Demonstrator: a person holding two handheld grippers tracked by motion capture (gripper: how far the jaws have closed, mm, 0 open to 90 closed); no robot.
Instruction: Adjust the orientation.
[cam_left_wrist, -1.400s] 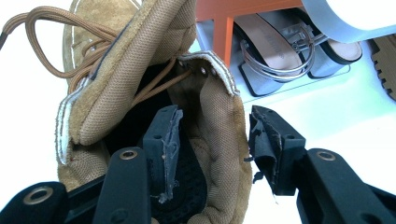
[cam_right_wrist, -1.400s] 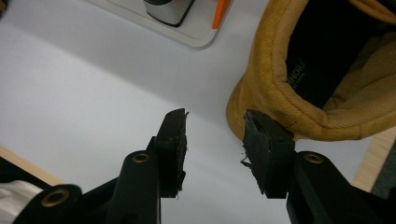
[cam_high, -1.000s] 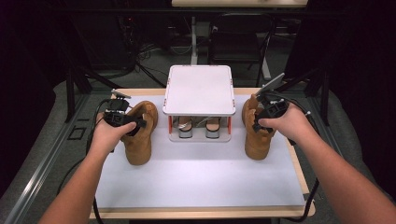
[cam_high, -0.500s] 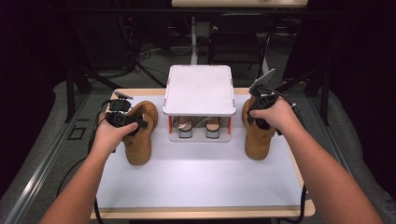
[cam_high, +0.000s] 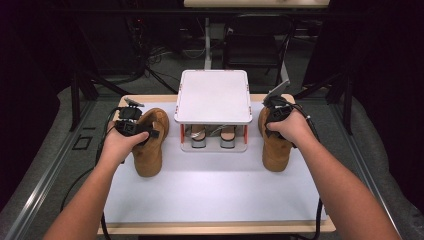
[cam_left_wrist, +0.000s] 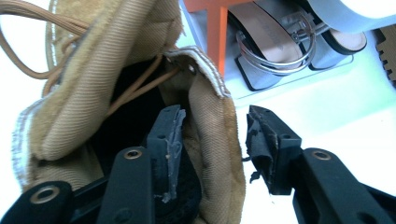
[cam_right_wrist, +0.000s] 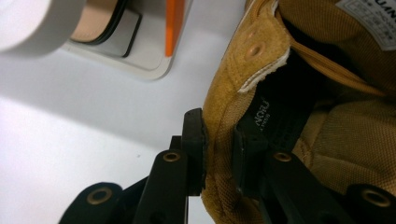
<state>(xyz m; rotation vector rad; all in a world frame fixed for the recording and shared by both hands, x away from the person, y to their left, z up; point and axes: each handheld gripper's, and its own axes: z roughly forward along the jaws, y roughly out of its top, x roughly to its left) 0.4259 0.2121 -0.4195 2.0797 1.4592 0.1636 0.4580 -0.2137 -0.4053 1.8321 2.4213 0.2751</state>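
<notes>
Two tan suede boots stand on the white table top. The left boot (cam_high: 149, 150) (cam_left_wrist: 93, 84) has its laces loose. My left gripper (cam_high: 131, 125) (cam_left_wrist: 215, 144) straddles its collar wall, one jaw inside the opening and one outside. Its jaws have just been closing, and a gap still shows between the outer pad and the suede. My right gripper (cam_high: 275, 112) (cam_right_wrist: 219, 154) sits on the right boot (cam_high: 275, 150) (cam_right_wrist: 327, 116). Its jaws have just been closing and now pinch the collar edge, one pad inside and one outside.
A small white shoe rack (cam_high: 212, 97) with orange posts stands at the back middle between the boots. A pair of sandals (cam_high: 214, 139) (cam_left_wrist: 275, 42) sits under its top. The white mat (cam_high: 210, 195) stretches toward the table's front edge.
My right hand has come down onto the right boot's collar, and its jaws have closed on the edge. The left hand has kept its place at the left boot.
</notes>
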